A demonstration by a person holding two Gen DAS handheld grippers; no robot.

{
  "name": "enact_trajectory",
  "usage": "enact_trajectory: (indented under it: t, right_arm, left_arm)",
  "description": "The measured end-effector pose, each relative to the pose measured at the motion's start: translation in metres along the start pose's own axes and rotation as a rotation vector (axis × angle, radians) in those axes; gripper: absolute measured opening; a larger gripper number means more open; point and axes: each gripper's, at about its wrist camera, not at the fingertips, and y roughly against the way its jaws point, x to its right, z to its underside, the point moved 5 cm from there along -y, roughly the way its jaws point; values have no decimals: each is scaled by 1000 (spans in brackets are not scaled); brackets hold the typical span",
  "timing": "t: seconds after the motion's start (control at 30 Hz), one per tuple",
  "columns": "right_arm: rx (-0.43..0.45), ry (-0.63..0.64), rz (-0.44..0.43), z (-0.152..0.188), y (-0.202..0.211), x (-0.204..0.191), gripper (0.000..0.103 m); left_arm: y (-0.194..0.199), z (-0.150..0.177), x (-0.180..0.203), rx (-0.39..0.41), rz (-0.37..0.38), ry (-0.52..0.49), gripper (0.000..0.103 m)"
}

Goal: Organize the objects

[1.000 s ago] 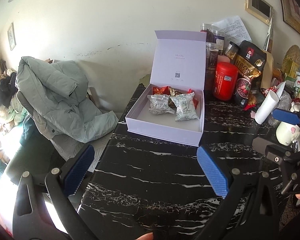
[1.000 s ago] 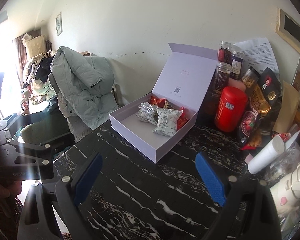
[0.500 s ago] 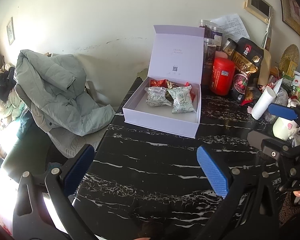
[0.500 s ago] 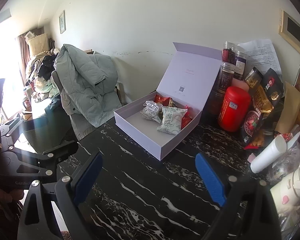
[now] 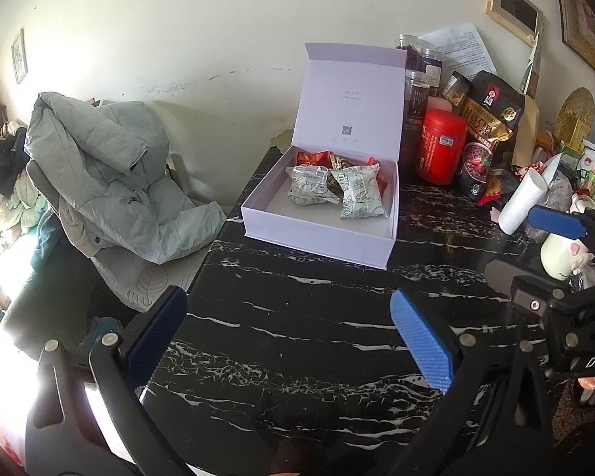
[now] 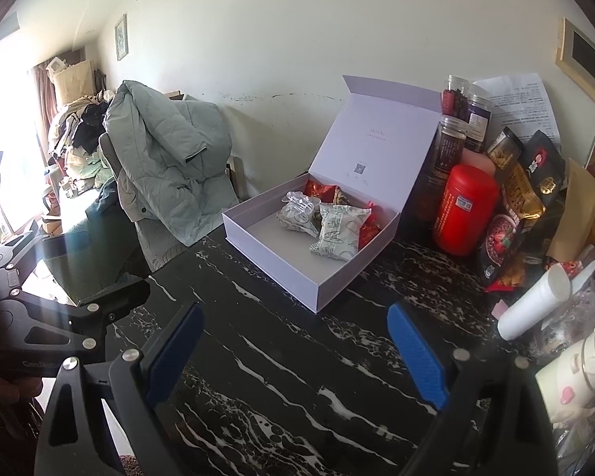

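A pale lilac gift box (image 5: 321,234) (image 6: 281,254) stands open on the black marble table (image 5: 297,337) (image 6: 281,377), its lid upright against the back. Inside lie two green-and-white snack packets (image 5: 359,196) (image 6: 337,232) and red-wrapped sweets (image 5: 311,157) (image 6: 319,190) at the rear. My left gripper (image 5: 289,333) is open and empty, well in front of the box. My right gripper (image 6: 293,349) is open and empty, also short of the box. The right gripper's blue pad (image 5: 557,222) shows at the right edge of the left wrist view.
A red canister (image 5: 440,146) (image 6: 466,210), jars, dark snack bags (image 5: 490,131), a white paper roll (image 5: 521,202) (image 6: 533,301) and a white mug (image 5: 563,256) (image 6: 575,377) crowd the right side. A grey-green jacket (image 5: 111,174) (image 6: 166,158) hangs over a chair at the left.
Both grippers have pulled back from the box, which now looks smaller and farther off. Both stay open and empty.
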Motion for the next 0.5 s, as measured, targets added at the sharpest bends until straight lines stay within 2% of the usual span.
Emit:
enact_trajectory:
  t: [0.5]
  right_arm:
    - [-14, 2, 1, 2, -5, 2, 95]
  left_arm:
    - [-3, 2, 1, -12, -4, -5, 103]
